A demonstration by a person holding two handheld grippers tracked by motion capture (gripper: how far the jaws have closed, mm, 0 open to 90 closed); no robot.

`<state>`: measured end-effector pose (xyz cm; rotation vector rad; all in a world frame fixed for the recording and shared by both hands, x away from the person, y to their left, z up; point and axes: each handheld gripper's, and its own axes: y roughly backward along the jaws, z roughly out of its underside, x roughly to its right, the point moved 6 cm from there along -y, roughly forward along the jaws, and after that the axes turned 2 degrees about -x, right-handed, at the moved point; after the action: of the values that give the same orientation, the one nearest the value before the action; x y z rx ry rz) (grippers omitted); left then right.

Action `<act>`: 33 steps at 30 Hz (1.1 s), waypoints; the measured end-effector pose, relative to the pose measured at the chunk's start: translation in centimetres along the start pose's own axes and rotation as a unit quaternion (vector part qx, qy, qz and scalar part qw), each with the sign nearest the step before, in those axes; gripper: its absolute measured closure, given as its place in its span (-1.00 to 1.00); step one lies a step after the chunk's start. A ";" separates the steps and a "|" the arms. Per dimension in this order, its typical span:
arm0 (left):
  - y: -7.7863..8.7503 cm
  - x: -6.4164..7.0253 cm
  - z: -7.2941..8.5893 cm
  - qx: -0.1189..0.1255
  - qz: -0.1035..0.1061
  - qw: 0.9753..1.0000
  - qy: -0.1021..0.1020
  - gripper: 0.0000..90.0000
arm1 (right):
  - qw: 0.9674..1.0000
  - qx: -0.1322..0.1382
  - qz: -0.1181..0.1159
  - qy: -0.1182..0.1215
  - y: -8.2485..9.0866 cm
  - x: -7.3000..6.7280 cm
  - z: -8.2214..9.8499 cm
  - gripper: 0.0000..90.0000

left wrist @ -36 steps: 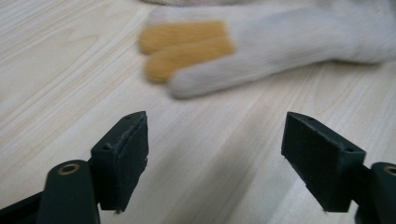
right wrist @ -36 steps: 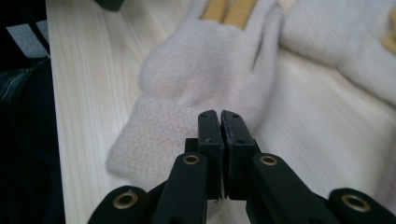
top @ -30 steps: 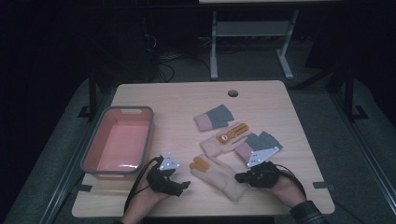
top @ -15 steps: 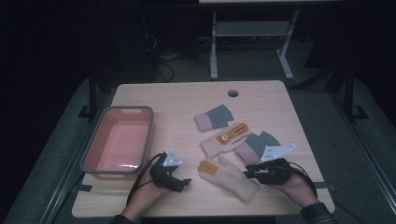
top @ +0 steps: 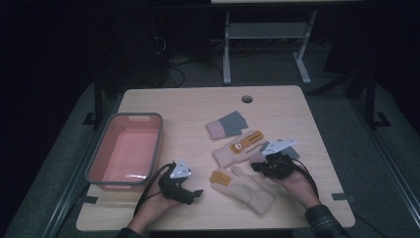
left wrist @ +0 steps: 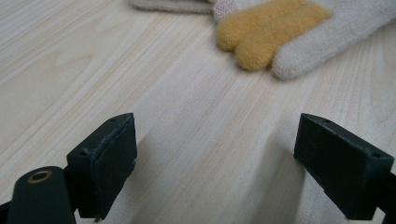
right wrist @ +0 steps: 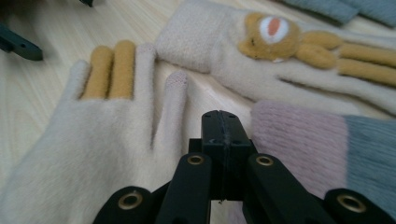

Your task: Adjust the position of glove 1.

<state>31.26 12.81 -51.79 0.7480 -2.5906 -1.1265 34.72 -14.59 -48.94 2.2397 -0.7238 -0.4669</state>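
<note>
High view, left to right: a pink tray (top: 101, 163) sits at the left of the worktop (top: 188, 106). The left gripper (top: 190, 194) rests near the near edge, jaws released and spread wide over bare wood, with nothing between them; in the left gripper view the orange fingertips of the cream glove (left wrist: 299, 32) lie just beyond. The cream glove (top: 242, 186) lies flat at centre, near side. A second cream glove (top: 233, 151) with an orange figure lies just behind it, and a pink-and-grey glove (top: 225, 125) farther back. The right gripper (top: 256, 167) stands at the cream glove's right edge, jaws clenched together, having just closed; nothing is visibly gripped.
</note>
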 end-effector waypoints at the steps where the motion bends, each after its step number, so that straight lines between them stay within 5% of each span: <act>1: 0.0 0.0 0.0 0.002 0.001 1.000 -0.001 -0.73 | 1.000 -0.006 0.000 0.001 -0.3 0.0 0.0 1.00; 11: 0.0 0.0 0.1 0.007 0.001 1.000 -0.001 -0.73 | 0.999 -0.026 0.019 -0.012 -0.4 1.3 0.9 1.00; 24: 0.0 0.0 0.1 0.008 0.000 1.000 0.000 -0.72 | 0.995 -0.014 0.072 -0.060 2.2 5.6 2.7 1.00; 33: 0.0 0.0 0.1 0.007 0.001 1.000 0.000 -0.72 | 0.998 0.011 0.043 -0.045 1.2 3.5 -0.3 1.00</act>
<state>31.21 12.91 -51.87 0.7491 -2.6023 -1.1087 37.15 -17.35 -48.27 2.2099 -0.8721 -0.5218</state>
